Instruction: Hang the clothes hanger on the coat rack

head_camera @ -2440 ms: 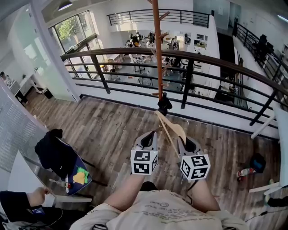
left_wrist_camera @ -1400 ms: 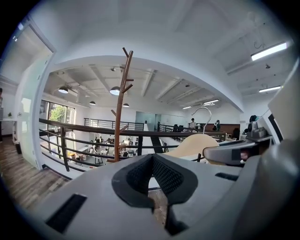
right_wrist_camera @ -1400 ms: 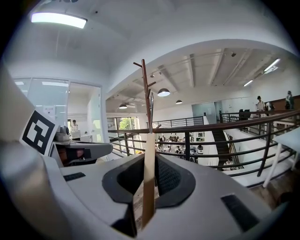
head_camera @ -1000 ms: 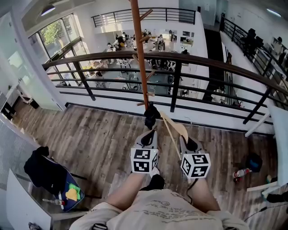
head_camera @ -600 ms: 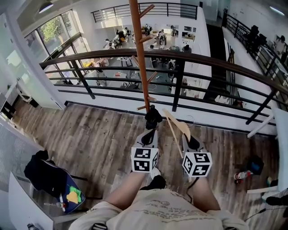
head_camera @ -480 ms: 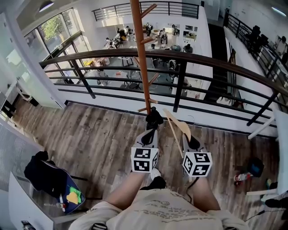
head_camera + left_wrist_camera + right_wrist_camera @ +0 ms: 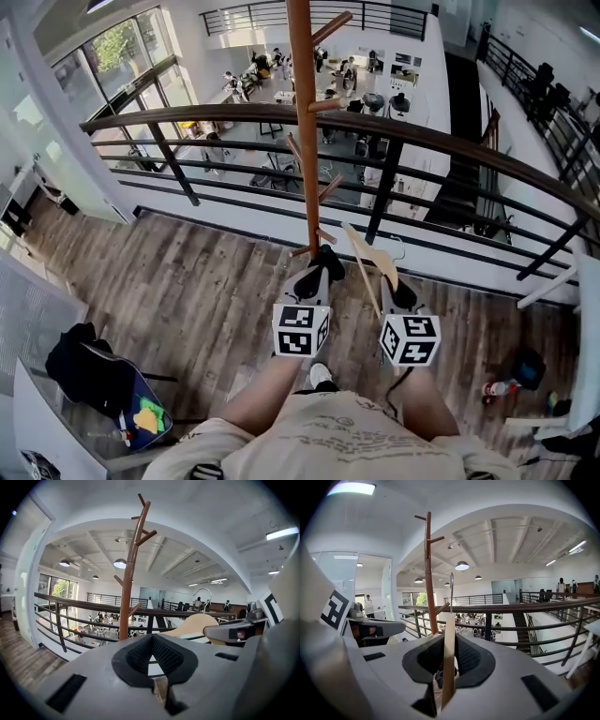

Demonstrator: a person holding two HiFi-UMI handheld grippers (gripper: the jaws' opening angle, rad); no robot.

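item: person's forearms and pale shirt at the bottom edge of the head view, one gripper in each hand, each with a marker cube (image 7: 301, 330).

left gripper (image 7: 324, 255): jaws together, nothing between the pads (image 7: 140, 656); its tip is near the foot of the coat rack's pole.

right gripper (image 7: 395, 283): jaws clamped on the clothes hanger (image 7: 368, 261), whose wooden body stands edge-on between the pads in the right gripper view, metal hook (image 7: 451, 591) pointing up.

clothes hanger, place: held off the floor in the right gripper, just right of the coat rack (image 7: 306, 122), touching no peg; not yet hung.

coat rack: brown wooden pole with short slanted pegs, upright on the wood-plank floor (image 7: 187, 272), at the floor's edge just before the railing (image 7: 422, 127).

railing: dark bars under a brown handrail, running across behind the rack.

beyond the railing: a lower level with desks and seated people, too small to detail.
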